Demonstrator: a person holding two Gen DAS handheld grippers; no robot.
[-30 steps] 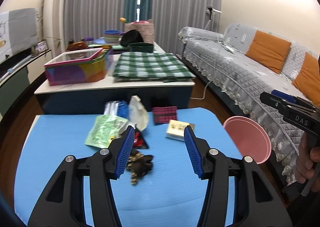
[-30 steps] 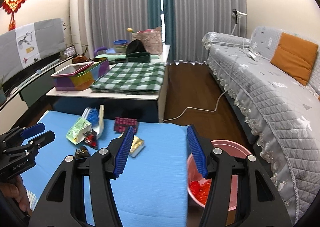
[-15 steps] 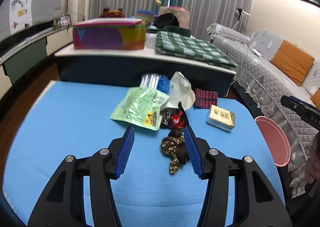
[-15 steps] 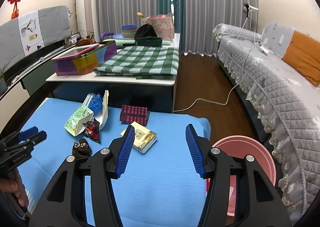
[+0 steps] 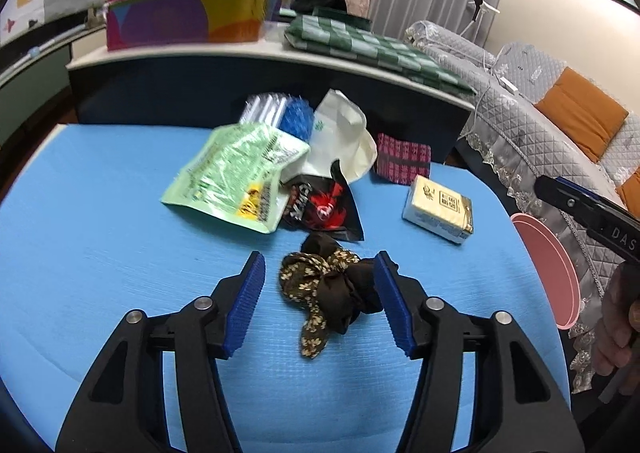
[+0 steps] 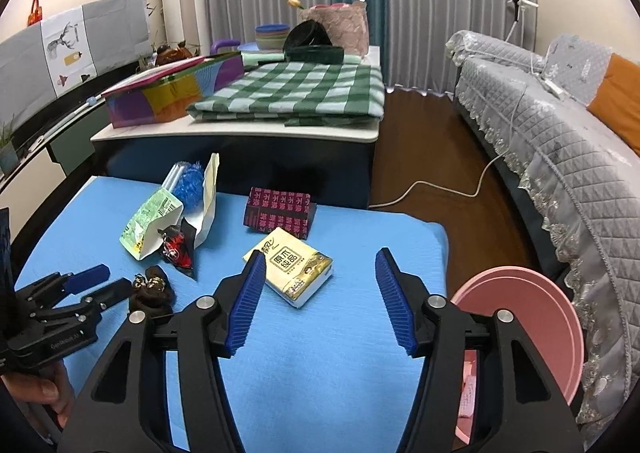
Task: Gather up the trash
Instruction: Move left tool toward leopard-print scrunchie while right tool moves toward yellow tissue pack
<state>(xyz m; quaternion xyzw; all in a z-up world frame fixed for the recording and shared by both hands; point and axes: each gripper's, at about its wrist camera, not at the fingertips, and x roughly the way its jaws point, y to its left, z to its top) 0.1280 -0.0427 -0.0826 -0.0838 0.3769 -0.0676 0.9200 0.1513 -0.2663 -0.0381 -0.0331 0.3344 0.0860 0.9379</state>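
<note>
Trash lies on a blue table (image 5: 100, 273): a dark patterned cloth scrap (image 5: 326, 285), a green pouch (image 5: 236, 177), a black and red wrapper (image 5: 320, 207), a white bag (image 5: 340, 141), a yellow tissue pack (image 5: 438, 209) and a maroon packet (image 5: 402, 157). My left gripper (image 5: 320, 299) is open, its fingers on either side of the cloth scrap. My right gripper (image 6: 320, 299) is open and empty, low over the table just in front of the tissue pack (image 6: 290, 267). A pink bin (image 6: 532, 317) stands past the table's right edge.
A low white table (image 6: 240, 131) behind holds a folded green checked cloth (image 6: 296, 93), a colourful box (image 6: 176, 91) and bowls. A grey sofa (image 6: 560, 125) with orange cushions runs along the right. A white cable (image 6: 440, 185) lies on the wooden floor.
My left gripper has dropped and moved forward so its open fingers now flank the cloth scrap. My right gripper has moved left from over the bin toward the tissue pack.
</note>
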